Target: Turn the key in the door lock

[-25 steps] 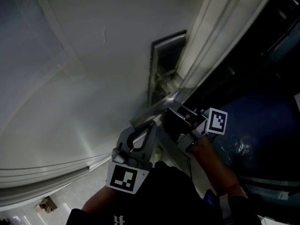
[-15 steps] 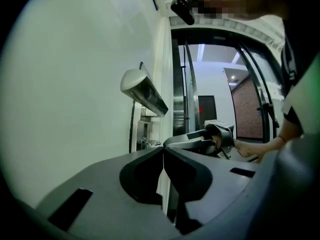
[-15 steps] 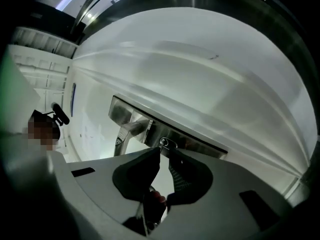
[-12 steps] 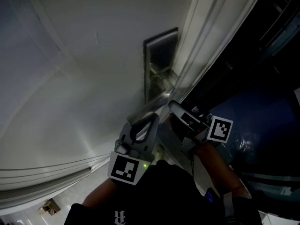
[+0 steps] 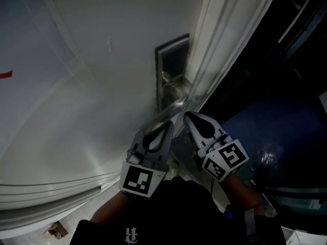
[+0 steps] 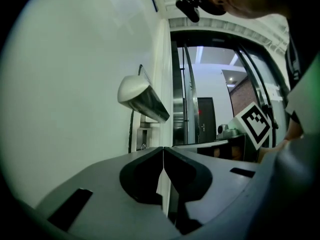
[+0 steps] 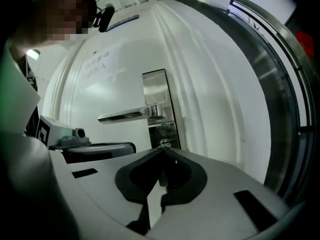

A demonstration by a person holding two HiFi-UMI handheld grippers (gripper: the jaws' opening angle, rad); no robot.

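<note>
The key [image 7: 163, 143] sits in the lower part of the steel lock plate [image 7: 156, 91], below the lever handle [image 7: 130, 115]. The right tool [image 7: 162, 151] points straight at it. Its jaws are drawn narrow and their tips meet on the key's small round head, which just shows above them. In the head view the right tool reaches the plate's lower end beside the door frame [image 5: 225, 40].

The left tool [image 6: 163, 149] hangs just beside the right one, under the free end of the handle. Its jaws are pressed together with nothing between them. The handle juts out from the white door [image 5: 76, 86] above both tools.

Faint writing [image 7: 102, 66] on the door is too blurred to read. A red mark [image 5: 4, 74] shows at the door's left edge.
</note>
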